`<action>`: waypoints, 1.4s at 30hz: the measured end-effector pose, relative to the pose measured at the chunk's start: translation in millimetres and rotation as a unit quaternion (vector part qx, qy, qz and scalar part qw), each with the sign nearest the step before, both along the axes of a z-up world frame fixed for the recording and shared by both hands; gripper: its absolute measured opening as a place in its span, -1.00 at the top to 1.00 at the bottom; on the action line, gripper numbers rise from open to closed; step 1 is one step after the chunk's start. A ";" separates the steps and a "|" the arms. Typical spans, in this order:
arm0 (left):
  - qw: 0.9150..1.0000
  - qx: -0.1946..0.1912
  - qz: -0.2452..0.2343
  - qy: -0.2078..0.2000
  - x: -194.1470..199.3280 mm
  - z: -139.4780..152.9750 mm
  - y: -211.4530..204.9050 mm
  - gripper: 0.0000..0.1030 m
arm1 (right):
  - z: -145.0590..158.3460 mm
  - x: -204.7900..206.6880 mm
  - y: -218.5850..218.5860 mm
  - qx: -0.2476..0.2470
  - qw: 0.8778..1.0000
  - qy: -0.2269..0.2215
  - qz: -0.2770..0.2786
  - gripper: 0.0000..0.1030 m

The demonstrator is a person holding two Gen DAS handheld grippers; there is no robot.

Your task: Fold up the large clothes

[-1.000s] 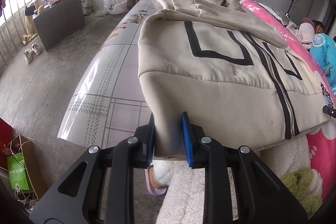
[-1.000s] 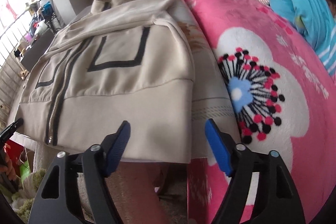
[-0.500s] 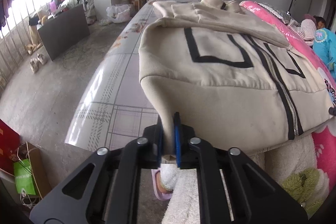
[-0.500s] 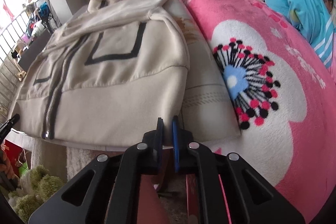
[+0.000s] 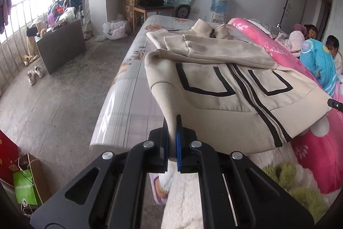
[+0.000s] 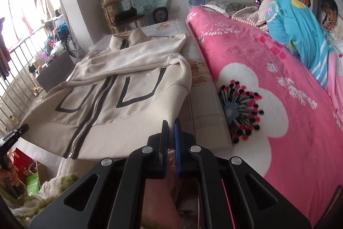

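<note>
A beige zip-up jacket (image 5: 216,78) with black outlined pockets lies front-up on the bed, its sleeves folded across the chest. My left gripper (image 5: 172,121) is shut on the hem's left corner, which is lifted off the bed edge. In the right wrist view the same jacket (image 6: 120,83) shows, and my right gripper (image 6: 170,123) is shut on the hem's right corner, also raised. The hem hangs stretched in the air between the two grippers.
The bed sheet (image 5: 128,87) is a pale checked print; a pink flowered blanket (image 6: 268,89) covers its right side, where two people (image 6: 317,10) sit by a blue quilt. A chair (image 5: 150,8), a water jug (image 5: 218,1) and a dark box (image 5: 62,44) stand on the floor.
Both grippers closed on the jacket's bottom hem corners, the right from wide open. Both then rose and pulled the hem up off the bed edge.
</note>
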State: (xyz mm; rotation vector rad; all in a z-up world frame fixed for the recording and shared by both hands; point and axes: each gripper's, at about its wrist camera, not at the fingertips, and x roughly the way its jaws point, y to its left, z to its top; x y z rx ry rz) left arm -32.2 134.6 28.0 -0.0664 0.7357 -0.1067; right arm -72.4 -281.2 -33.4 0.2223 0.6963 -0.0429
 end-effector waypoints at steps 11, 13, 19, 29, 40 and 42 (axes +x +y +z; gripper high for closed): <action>0.996 -0.083 -0.008 -0.007 41.6 21.7 21.7 0.91 | 18.1 26.7 -4.9 0.034 0.999 -0.018 -0.003 0.89; 0.995 -0.099 0.000 0.005 68.6 22.2 27.3 0.91 | 25.7 48.0 -6.8 0.027 0.999 -0.022 -0.007 0.90; 0.990 -0.132 0.002 0.044 138.1 10.6 31.9 0.90 | 29.0 124.2 -16.0 0.044 0.999 -0.010 -0.007 0.89; 0.982 -0.170 0.036 0.079 195.6 -26.7 52.8 0.41 | -23.2 203.6 -37.2 0.084 0.995 0.015 -0.059 0.29; 0.988 -0.150 -0.009 0.040 177.2 -15.8 39.9 0.12 | -31.9 173.5 -4.5 -0.004 0.999 0.041 -0.006 -0.22; 0.990 -0.130 -0.033 0.040 176.8 -16.1 22.9 0.00 | -25.9 168.5 17.9 -0.044 0.998 0.029 0.025 -0.34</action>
